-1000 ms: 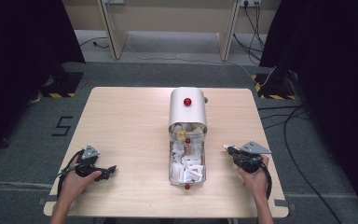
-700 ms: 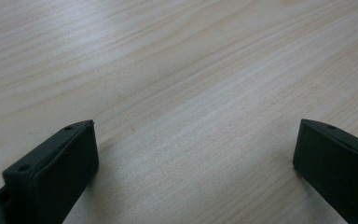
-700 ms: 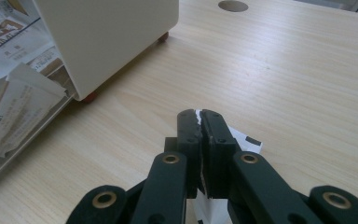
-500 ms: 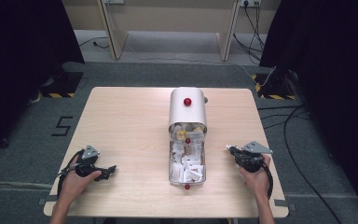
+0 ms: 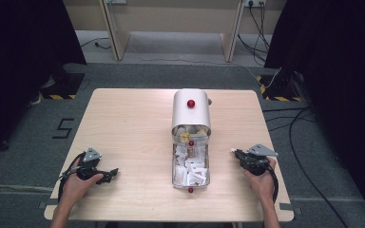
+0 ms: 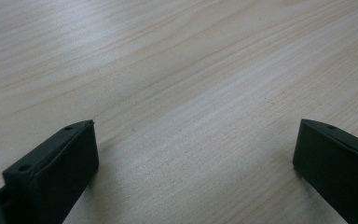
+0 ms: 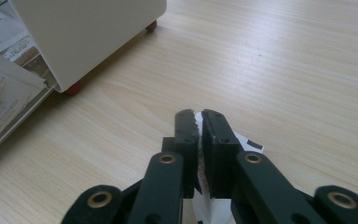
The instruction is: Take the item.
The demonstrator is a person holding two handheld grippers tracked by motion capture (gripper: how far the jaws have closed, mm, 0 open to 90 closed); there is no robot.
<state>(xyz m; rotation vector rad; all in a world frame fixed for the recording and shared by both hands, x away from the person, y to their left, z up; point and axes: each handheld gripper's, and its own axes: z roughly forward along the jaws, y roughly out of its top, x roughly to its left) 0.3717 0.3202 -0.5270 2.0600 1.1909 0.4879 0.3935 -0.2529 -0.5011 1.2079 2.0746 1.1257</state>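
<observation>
Your left gripper [image 5: 108, 175] is resting near the table's [image 5: 123, 123] front left corner, its jaws spread wide over bare wood with nothing between them. In the middle, the white container [image 5: 191, 111] is sitting with its clear drawer [image 5: 190, 164] pulled toward you, full of paper packets [image 5: 193, 168]. Your right gripper [image 7: 199, 126] is lying just right of the drawer, clamping a white packet [image 7: 214, 207] tightly.
</observation>
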